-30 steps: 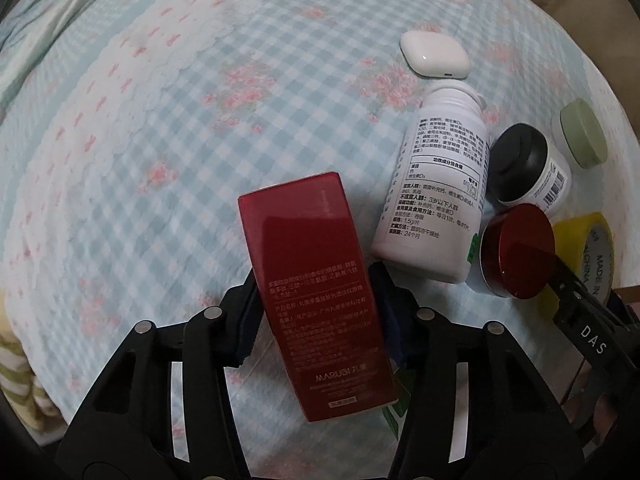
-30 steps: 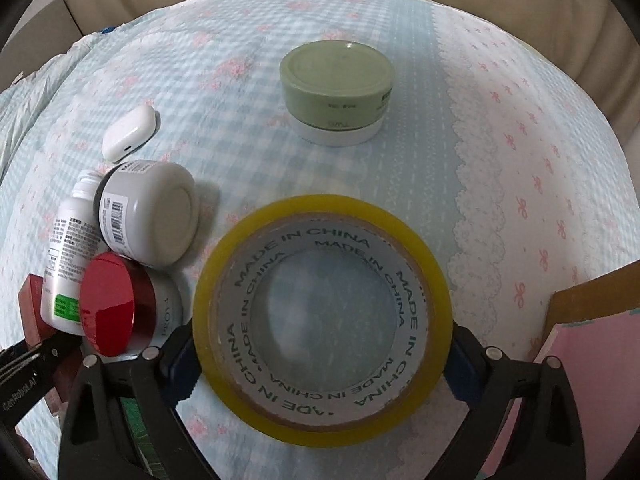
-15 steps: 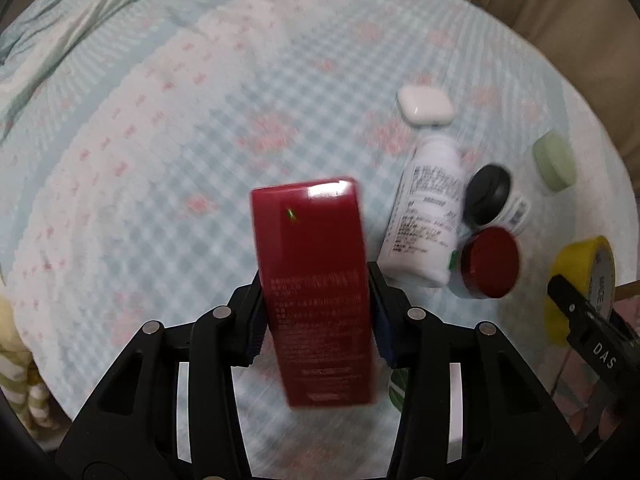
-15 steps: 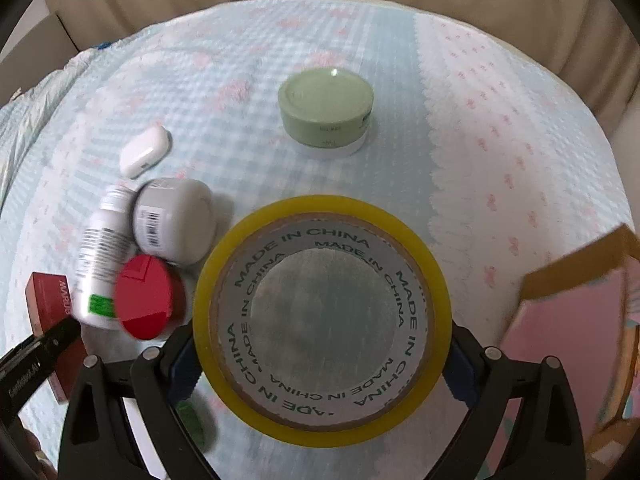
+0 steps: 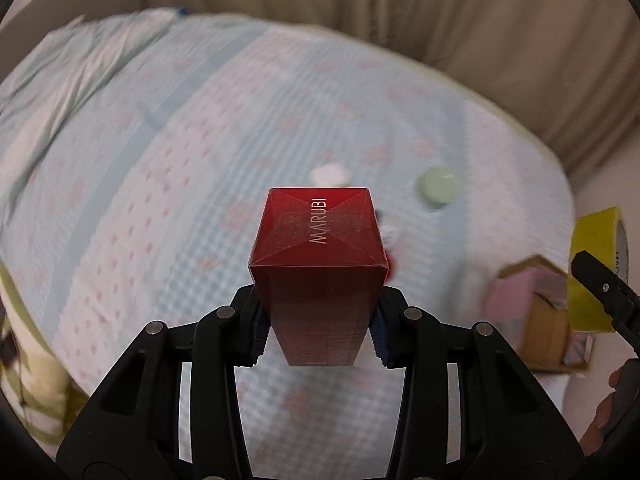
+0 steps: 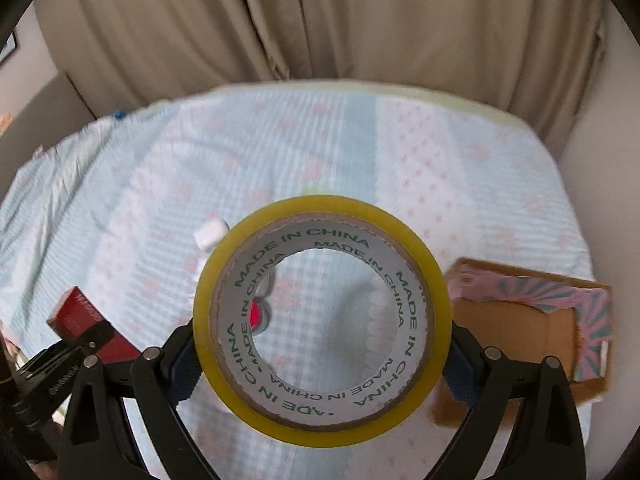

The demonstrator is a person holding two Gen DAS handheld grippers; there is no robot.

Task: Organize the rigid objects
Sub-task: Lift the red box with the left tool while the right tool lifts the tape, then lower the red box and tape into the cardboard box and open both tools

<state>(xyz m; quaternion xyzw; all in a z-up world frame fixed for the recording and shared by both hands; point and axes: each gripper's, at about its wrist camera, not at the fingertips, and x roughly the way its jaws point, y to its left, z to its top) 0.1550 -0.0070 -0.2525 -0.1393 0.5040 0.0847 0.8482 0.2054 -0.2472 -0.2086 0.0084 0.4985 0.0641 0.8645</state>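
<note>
My left gripper [image 5: 318,336] is shut on a red MARUBI box [image 5: 320,264] and holds it high above the bed, end towards the camera. The box also shows at the left of the right wrist view [image 6: 80,320]. My right gripper [image 6: 320,360] is shut on a yellow tape roll [image 6: 320,308], also lifted; the roll shows at the right edge of the left wrist view [image 5: 596,272]. A white earbud case [image 5: 330,174] and a green-lidded jar [image 5: 438,190] lie on the bed far below. A red-lidded jar [image 6: 256,314] shows through the tape's hole.
An open cardboard box with pink patterned flaps [image 6: 532,320] stands at the bed's right side, also in the left wrist view [image 5: 536,312]. The bed has a blue checked cover [image 5: 160,200]. Beige curtains [image 6: 320,20] hang behind it.
Both grippers have risen and pulled back from the bed with their loads. The red box has tipped end-on to the camera. The cardboard box has come into view at the right.
</note>
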